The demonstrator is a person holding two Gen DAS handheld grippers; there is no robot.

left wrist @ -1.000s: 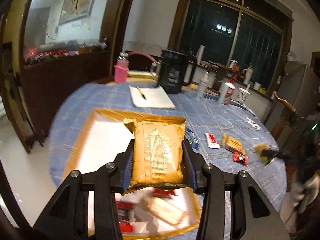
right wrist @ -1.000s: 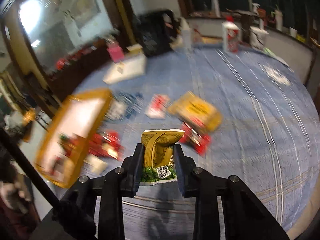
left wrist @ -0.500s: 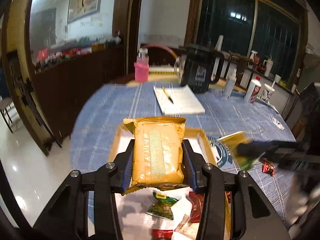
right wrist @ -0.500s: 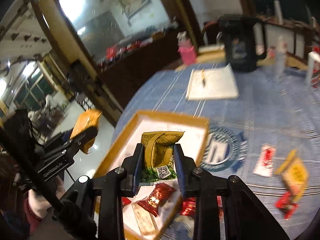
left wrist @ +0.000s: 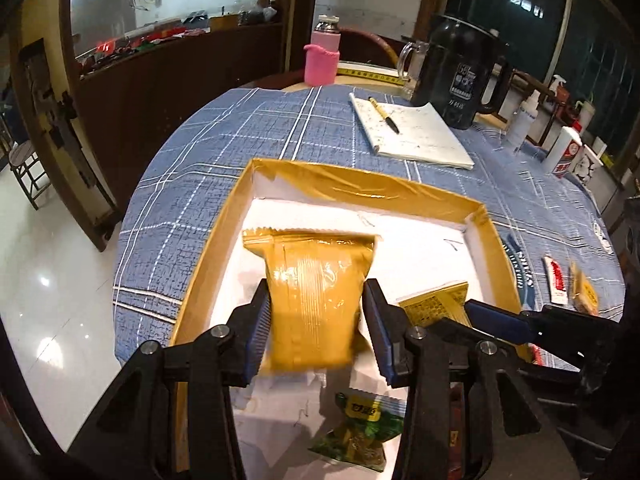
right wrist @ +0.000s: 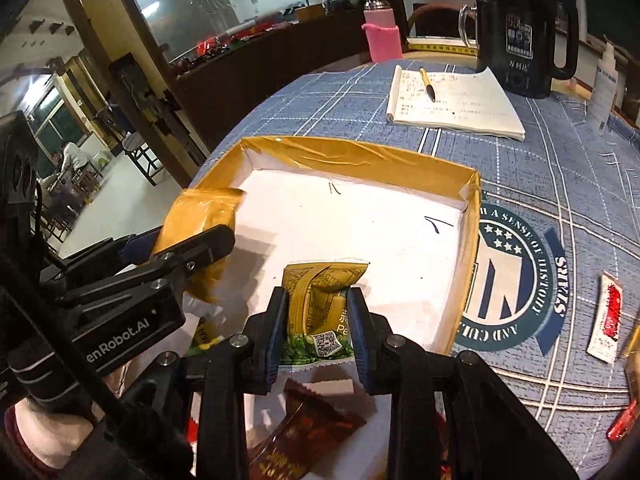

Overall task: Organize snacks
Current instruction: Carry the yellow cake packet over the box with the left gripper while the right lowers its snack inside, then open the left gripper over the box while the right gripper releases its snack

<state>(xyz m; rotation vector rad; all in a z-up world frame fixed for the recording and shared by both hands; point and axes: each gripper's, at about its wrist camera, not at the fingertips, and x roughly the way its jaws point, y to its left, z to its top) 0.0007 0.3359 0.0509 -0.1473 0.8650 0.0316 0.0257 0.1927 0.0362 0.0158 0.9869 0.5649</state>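
Note:
My left gripper (left wrist: pixel 318 320) is shut on a large golden snack packet (left wrist: pixel 314 296) and holds it over the near part of the yellow-rimmed white tray (left wrist: pixel 360 192). My right gripper (right wrist: pixel 318 320) is shut on a small yellow-green snack packet (right wrist: pixel 320 300) over the same tray (right wrist: pixel 352 156). The right gripper shows in the left wrist view (left wrist: pixel 472 316) just right of the golden packet. The left gripper and its golden packet (right wrist: pixel 196 220) show at the tray's left edge in the right wrist view. Several small packets lie in the tray's near end, among them a green one (left wrist: pixel 360 436) and a dark red one (right wrist: pixel 296 432).
Loose snack packets (right wrist: pixel 606 316) lie on the blue checked tablecloth (left wrist: pixel 280 128) right of the tray. Beyond the tray are a notepad with a pen (left wrist: pixel 412 132), a black kettle (left wrist: pixel 460 72), a pink-sleeved bottle (left wrist: pixel 322 56) and white bottles (left wrist: pixel 562 152).
Both grippers have moved in over the tray and lower, each with its packet. They now sit side by side above the tray's near end.

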